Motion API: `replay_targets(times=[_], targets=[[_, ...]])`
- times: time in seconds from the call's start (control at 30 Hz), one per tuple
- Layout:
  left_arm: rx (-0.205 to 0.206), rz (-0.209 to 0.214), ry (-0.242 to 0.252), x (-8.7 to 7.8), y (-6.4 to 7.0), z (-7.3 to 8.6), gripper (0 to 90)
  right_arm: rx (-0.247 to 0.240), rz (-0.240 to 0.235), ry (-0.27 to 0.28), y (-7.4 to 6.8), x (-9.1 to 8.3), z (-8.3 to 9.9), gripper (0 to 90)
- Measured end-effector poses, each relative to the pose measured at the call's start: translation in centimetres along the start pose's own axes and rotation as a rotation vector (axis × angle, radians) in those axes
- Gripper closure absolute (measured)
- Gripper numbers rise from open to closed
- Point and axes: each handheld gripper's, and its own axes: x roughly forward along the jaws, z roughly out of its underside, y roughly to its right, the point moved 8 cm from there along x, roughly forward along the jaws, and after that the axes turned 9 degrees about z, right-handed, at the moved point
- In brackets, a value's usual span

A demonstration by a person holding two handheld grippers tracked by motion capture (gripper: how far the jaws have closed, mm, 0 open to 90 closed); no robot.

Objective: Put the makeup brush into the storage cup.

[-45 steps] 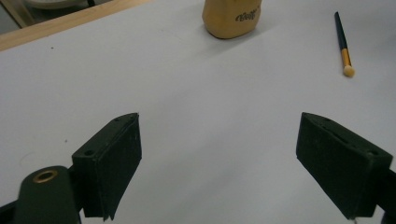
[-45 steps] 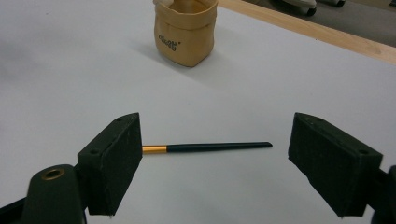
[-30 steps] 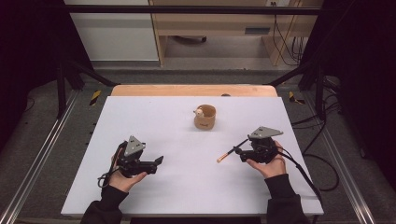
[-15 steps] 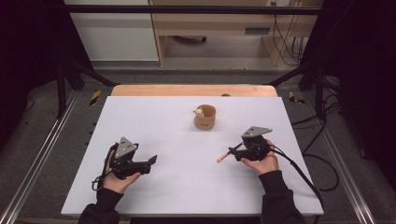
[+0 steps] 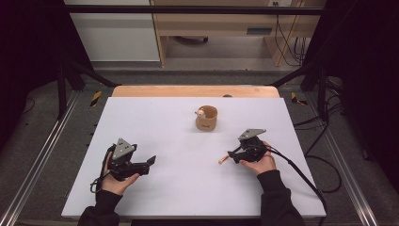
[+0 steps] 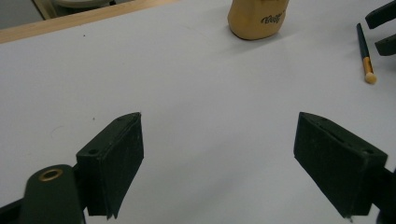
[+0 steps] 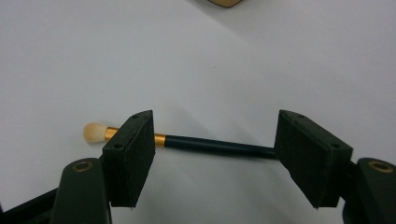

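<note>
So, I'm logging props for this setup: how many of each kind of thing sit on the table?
Cup: 1
Brush: 1, lying on the table between the right gripper jaws
Small item in the cup: 1, too small to identify
Total: 3

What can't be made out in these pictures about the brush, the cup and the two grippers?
- Brush: in the right gripper view, the black jaws cover both ends of its handle; whether either pad touches it is unclear.
- Cup: its rim is cut off by the top edge in the left gripper view; its printed word is too small to read.
- Cup contents: in the high view, a pale tip at the rim is too small to identify.
</note>
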Motion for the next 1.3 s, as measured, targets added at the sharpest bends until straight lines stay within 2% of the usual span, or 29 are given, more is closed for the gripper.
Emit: replay_targets(times=[0.17, 0.67, 0.9, 1.03, 1.3], targets=[[-0.003, 0.000, 0.000, 0.0, -0.1, 0.1, 15.3, -0.012, -0.005, -0.018, -0.1, 0.6, 0.3, 29.9], [-0.007, 0.003, 0.002, 0.0, -0.1, 0.1, 15.6, -0.030, -0.014, -0.010, 0.0, 1.3, 0.4, 35.4], [-0.007, 0.004, 0.002, 0.0, -0.1, 0.1, 15.8, -0.023, -0.012, -0.014, 0.0, 1.2, 0.5, 40.0], [-0.009, 0.002, 0.003, 0.0, -0.3, 0.1, 15.9, -0.028, 0.004, -0.019, 0.2, 1.1, 0.5, 44.7], [-0.011, 0.003, 0.001, -0.1, -0.4, 0.1, 15.3, -0.013, 0.003, -0.050, 0.2, 0.8, 0.7, 52.2]])
